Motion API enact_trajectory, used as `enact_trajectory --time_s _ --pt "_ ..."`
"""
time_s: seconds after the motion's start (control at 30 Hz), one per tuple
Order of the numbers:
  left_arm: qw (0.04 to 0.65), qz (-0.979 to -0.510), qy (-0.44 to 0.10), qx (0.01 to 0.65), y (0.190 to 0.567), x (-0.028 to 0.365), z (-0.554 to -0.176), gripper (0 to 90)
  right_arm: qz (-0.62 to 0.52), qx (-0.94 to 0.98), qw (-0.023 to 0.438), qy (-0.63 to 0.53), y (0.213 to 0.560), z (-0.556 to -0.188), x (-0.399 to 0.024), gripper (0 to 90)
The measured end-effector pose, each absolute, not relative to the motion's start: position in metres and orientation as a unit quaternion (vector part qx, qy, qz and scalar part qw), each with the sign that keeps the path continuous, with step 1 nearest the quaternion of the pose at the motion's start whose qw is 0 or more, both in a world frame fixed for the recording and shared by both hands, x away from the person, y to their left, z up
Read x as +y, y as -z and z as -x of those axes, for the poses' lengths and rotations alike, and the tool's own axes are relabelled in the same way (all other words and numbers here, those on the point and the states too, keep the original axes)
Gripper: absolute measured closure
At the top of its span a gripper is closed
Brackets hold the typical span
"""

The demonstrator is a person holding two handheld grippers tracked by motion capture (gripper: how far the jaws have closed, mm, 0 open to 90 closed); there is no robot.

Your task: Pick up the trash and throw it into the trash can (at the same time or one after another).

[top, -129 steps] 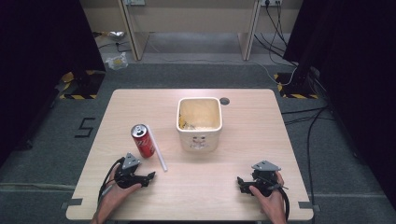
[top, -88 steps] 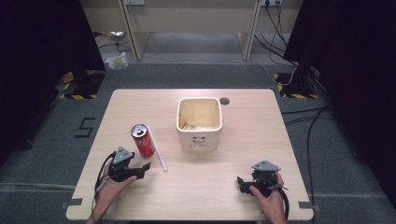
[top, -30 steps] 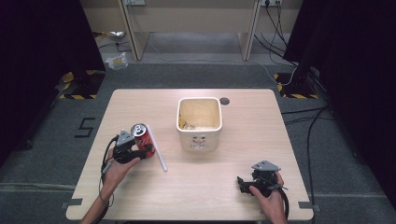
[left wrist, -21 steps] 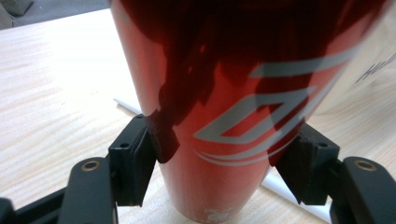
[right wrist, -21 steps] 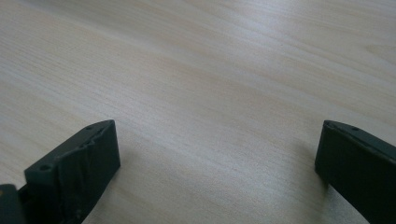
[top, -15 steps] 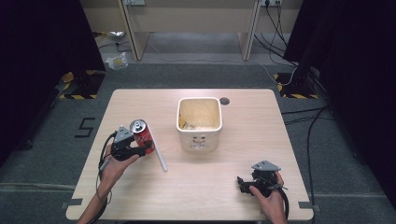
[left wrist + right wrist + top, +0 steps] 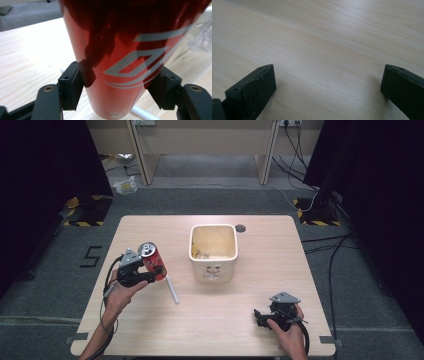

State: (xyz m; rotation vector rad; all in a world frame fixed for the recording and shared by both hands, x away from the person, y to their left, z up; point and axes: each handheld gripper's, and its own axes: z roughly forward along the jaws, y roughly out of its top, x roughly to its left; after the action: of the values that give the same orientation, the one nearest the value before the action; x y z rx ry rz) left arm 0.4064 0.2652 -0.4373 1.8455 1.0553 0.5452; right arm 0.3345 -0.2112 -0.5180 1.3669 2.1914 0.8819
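Observation:
A red drinks can [image 7: 152,260] with a silver top is held off the table, tilted a little, at the left. My left gripper [image 7: 148,274] is shut on the red can [image 7: 120,50], both pads pressing its sides low on the body. A white straw [image 7: 171,290] lies on the wood just right of the can. My right gripper [image 7: 261,316] rests near the table's front right edge, jaws wide apart with bare wood between them [image 7: 328,82].
A cream square bin [image 7: 213,251] with scraps inside stands at the table's middle. A small dark round hole [image 7: 240,228] sits behind it. The wooden table [image 7: 280,270] has open room at right and front.
My left gripper reached the can, closed on it and has lifted it off the table. The right gripper has stayed where it was.

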Motion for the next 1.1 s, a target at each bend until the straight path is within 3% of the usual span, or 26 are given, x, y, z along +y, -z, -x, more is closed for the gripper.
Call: enact_trajectory --time_s 1.1 --pt "0.479 -0.762 -0.199 0.389 0.381 0.245 -0.426 33.8 -0.490 0.786 0.205 -0.316 0.518 -0.335 -0.211 0.3"
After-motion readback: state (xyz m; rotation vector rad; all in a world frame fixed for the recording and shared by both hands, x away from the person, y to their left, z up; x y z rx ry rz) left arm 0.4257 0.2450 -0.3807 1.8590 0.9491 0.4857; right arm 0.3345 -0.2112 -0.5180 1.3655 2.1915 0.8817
